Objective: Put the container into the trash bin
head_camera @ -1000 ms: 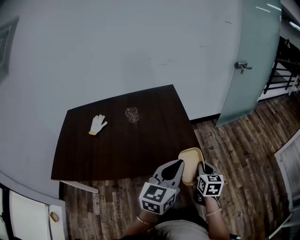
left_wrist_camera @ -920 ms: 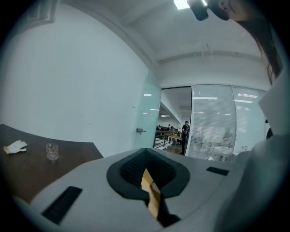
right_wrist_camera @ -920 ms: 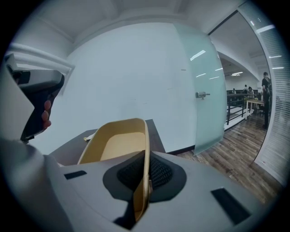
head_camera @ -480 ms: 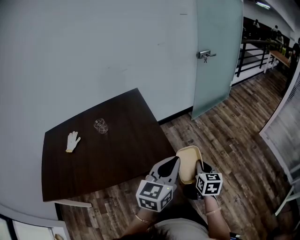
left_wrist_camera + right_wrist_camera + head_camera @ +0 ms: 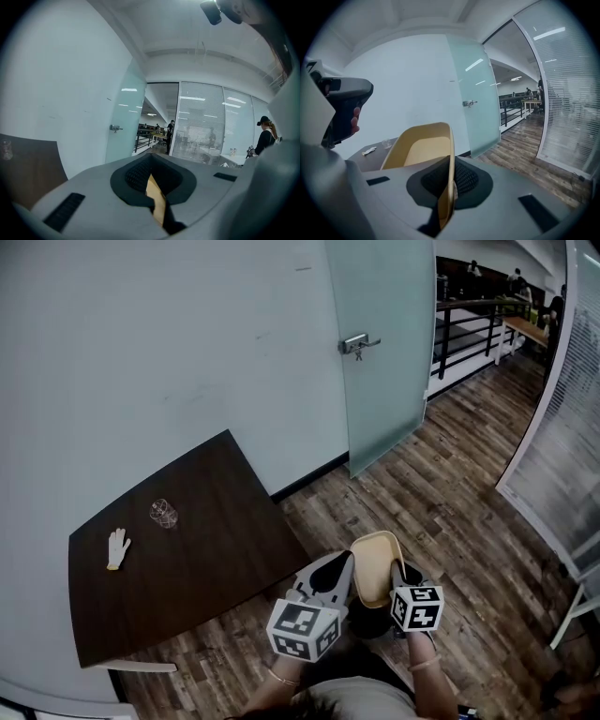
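Observation:
A tan, shallow container (image 5: pixel 375 568) is held over the wood floor, just in front of the person, gripped from both sides. My left gripper (image 5: pixel 349 570) is shut on its left rim; in the left gripper view a thin tan edge (image 5: pixel 156 199) is pinched between the dark pads. My right gripper (image 5: pixel 397 576) is shut on the right rim. The right gripper view shows the container (image 5: pixel 423 146) standing on edge out of the jaws, its hollow side facing left. No trash bin is in any view.
A dark wooden table (image 5: pixel 206 568) stands at the left against the pale wall, with a white glove (image 5: pixel 117 547) and a small glass (image 5: pixel 163 513) on it. A frosted glass door (image 5: pixel 384 343) is ahead, a black railing (image 5: pixel 469 329) behind it, and blinds at right.
The view has swung right: the table, glove and glass slid left, and the door moved toward the middle. Both grippers keep the same hold on the container.

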Demonstrator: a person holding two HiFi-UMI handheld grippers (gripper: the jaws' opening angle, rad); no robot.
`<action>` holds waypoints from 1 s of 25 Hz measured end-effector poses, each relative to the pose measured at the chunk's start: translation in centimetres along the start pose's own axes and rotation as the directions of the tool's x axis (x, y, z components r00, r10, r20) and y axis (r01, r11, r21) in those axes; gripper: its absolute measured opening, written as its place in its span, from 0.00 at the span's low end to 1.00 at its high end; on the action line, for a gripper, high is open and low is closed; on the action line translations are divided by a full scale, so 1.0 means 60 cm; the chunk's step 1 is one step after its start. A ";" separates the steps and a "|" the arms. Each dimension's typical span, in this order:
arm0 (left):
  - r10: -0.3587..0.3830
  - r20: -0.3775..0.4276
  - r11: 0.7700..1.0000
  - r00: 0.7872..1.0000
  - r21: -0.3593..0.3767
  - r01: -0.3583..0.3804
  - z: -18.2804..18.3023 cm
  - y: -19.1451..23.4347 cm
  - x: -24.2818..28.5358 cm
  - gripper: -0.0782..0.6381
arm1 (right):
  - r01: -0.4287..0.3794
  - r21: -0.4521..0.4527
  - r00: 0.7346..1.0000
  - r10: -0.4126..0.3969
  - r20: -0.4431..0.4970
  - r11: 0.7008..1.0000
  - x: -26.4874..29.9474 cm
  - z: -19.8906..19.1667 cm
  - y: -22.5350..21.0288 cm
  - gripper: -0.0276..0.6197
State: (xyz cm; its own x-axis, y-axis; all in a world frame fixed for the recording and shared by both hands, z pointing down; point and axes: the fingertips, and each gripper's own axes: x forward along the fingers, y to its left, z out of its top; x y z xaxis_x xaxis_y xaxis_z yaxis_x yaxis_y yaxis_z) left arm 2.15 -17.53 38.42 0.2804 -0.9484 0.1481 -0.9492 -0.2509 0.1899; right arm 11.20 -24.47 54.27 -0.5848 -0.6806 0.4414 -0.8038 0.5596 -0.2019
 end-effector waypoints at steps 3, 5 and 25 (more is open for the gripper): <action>-0.018 -0.016 1.000 1.000 0.006 0.018 -0.010 -0.026 0.030 0.13 | 0.022 0.018 1.000 -0.022 0.002 1.000 -0.010 -0.004 -0.042 0.06; -0.034 -0.029 0.999 0.999 0.008 0.034 -0.013 -0.041 0.046 0.13 | 0.036 0.035 0.999 -0.036 0.000 0.999 -0.017 -0.008 -0.063 0.06; -0.208 -0.122 0.977 0.970 0.021 0.212 -0.037 -0.065 0.136 0.13 | 0.183 0.143 0.983 -0.183 -0.019 0.973 -0.023 -0.035 -0.128 0.06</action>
State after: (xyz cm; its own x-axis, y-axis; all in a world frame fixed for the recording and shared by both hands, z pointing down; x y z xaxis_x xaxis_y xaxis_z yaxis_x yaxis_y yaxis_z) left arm 8.44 -23.84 41.03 0.4873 -0.8445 0.2222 -0.8707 -0.4506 0.1970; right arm 18.41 -26.86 57.07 -0.4260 -0.7621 0.4876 -0.9047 0.3516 -0.2407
